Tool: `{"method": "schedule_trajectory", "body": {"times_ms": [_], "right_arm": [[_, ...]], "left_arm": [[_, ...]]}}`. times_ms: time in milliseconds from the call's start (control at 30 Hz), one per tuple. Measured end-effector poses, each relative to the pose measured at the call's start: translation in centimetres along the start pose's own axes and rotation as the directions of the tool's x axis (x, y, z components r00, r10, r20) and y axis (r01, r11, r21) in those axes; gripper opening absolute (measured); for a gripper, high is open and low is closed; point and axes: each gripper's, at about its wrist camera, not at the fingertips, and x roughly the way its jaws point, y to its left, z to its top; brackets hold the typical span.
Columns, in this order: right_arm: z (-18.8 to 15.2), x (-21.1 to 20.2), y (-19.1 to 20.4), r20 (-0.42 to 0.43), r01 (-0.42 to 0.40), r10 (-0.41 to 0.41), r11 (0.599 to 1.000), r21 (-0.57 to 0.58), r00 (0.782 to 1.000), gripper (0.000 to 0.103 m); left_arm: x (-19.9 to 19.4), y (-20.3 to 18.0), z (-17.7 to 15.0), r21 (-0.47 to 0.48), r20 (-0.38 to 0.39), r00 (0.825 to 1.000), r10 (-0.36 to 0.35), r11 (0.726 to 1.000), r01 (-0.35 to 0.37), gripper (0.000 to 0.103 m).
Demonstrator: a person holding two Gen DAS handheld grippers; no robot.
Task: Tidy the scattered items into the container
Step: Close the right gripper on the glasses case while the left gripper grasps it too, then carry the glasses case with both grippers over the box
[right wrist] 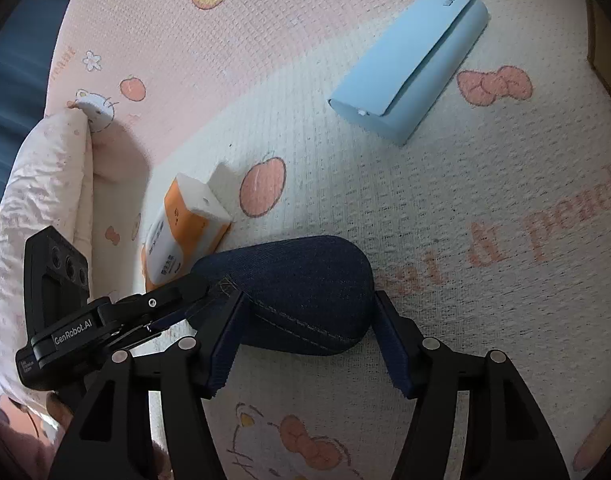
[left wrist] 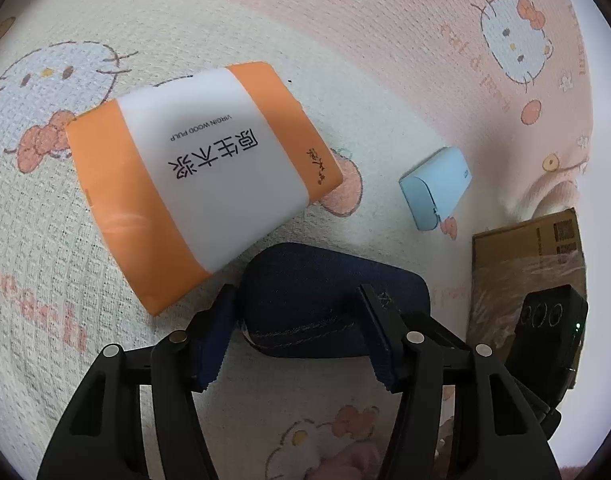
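A: What does the left gripper (left wrist: 301, 334) have between its fingers?

B: A dark blue denim pouch (left wrist: 325, 300). The fingers (left wrist: 215, 336) sit on either side of the pouch's near end and press against it, so the gripper is clenched on the pouch. In the right wrist view the same gripper (right wrist: 209, 300) reaches in from the left and meets the pouch (right wrist: 297, 296) at its left end.

A: And the right gripper (right wrist: 309, 346)?

B: Its fingers (right wrist: 225, 344) flank the pouch's near edge as well, one on each side, both touching the fabric. It grasps the pouch too.

A: Where does the pouch lie?

B: On a cartoon-cat printed blanket (left wrist: 45, 260), pink along its far part and cream nearer. The pouch rests on the cream part.

A: What else is on the blanket?

B: An orange-and-white tissue pack (left wrist: 201, 184) lies just beyond the pouch to the left in the left view, very close to it. A pale blue case (left wrist: 437, 190) lies apart from both, further toward the pink band. A cardboard box (left wrist: 529, 264) stands at the blanket's right edge in the left view. A pink pillow (right wrist: 41, 208) lies along the left edge in the right view.
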Motion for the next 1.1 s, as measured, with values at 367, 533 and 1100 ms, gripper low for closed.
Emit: {"method": "schedule_trajectory", "body": {"times_ms": [367, 533, 1100], "right_arm": [[4.0, -5.9, 4.8, 0.079, -0.049, 0.061, 0.988, -0.145, 0.995, 0.061], [5.5, -10.6, 8.2, 0.173, -0.047, 0.089, 0.971, -0.236, 0.981, 0.061], [4.1, -22.5, 5.0, 0.306, 0.021, 0.051, 0.973, -0.23, 0.951, 0.061]], "left_arm": [[-8.1, -3.9, 1.9, 0.036, 0.191, 0.977, -0.091, 0.996, 0.086, 0.059], [-12.7, -7.3, 2.7, 0.116, 0.288, 0.948, -0.138, 0.987, 0.108, 0.059], [-13.1, -18.0, 0.3, 0.307, 0.229, 0.942, -0.245, 0.937, 0.169, 0.059]]}}
